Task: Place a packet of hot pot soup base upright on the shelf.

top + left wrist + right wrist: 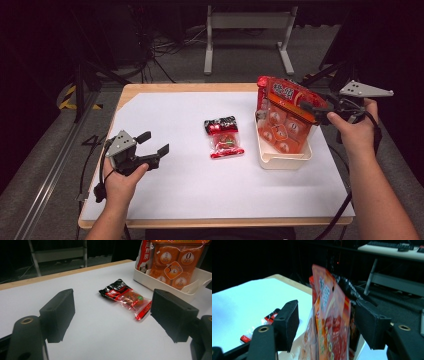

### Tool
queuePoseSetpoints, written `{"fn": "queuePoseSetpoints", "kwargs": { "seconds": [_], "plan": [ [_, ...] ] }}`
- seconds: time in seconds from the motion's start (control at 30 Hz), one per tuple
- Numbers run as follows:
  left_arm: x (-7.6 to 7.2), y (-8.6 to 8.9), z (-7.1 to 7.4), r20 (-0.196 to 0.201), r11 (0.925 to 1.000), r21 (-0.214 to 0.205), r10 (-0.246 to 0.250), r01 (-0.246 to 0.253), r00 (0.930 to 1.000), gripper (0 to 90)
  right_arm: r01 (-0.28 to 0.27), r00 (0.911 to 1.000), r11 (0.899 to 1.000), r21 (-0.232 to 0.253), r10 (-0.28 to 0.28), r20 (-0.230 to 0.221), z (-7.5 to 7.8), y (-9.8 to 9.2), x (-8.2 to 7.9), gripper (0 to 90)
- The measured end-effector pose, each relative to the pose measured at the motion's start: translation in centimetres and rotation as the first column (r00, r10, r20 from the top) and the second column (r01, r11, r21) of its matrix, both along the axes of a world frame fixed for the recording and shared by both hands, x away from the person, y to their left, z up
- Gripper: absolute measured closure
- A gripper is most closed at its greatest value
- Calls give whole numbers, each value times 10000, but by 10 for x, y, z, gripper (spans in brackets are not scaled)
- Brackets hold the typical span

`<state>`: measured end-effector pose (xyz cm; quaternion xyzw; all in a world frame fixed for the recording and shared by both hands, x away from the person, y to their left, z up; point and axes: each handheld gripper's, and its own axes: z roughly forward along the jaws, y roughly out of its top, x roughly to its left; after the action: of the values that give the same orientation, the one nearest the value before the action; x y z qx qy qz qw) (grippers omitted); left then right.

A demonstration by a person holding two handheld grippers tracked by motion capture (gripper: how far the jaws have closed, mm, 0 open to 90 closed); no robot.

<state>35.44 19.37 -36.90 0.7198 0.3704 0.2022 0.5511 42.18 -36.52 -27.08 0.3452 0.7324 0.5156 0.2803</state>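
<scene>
The big orange-red plastic snack bag (283, 116) stands upright in the white rectangular tray (282, 161) at the table's right side, its top seal leaning toward me. My right gripper (314, 109) straddles that seal, fingers (287, 323) parted either side and, as far as I can see, not pressing on it. The bag looks light, crinkly and slick, the wrapped pieces inside likely to shift, so I'd pinch the flat sealed header, where the film is stiffest. The small red-and-black clear packet (224, 136) lies flat mid-table on the white sheet (175, 180): floppy, best taken by an end. My left gripper (151, 147) hovers wide open and empty, pointed toward it.
</scene>
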Motion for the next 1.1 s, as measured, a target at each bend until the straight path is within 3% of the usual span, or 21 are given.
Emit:
{"fn": "queuePoseSetpoints", "kwargs": {
  "seconds": [0.43, 0.53, 0.63, 0.87, 1.1],
  "plan": [
    [1, -1, -2, -167, 9998, 110, -185, 187, 9997, 209, -446, 9948, 9990, 69, 438, 925, 25, 11, -22, 345],
    [3, -2, -3, -187, 9991, 338, -268, 274, 9995, 214, -933, 9899, 9956, -10, 928, 1070, 27, 20, -34, 337],
    [6, -3, -5, -316, 9984, 455, -320, 334, 9990, 217, -1413, 9855, 9899, 140, 1393, 972, 24, 29, -46, 340],
    [10, -6, -6, -567, 9981, 340, -488, 508, 9972, 188, -2022, 9779, 9785, 404, 1995, 622, 12, 39, -58, 346],
    [13, -10, -4, -635, 9958, 587, -671, 709, 9957, 139, -2499, 9681, 9667, 545, 2484, 324, -1, 47, -68, 346]
  ]
}}
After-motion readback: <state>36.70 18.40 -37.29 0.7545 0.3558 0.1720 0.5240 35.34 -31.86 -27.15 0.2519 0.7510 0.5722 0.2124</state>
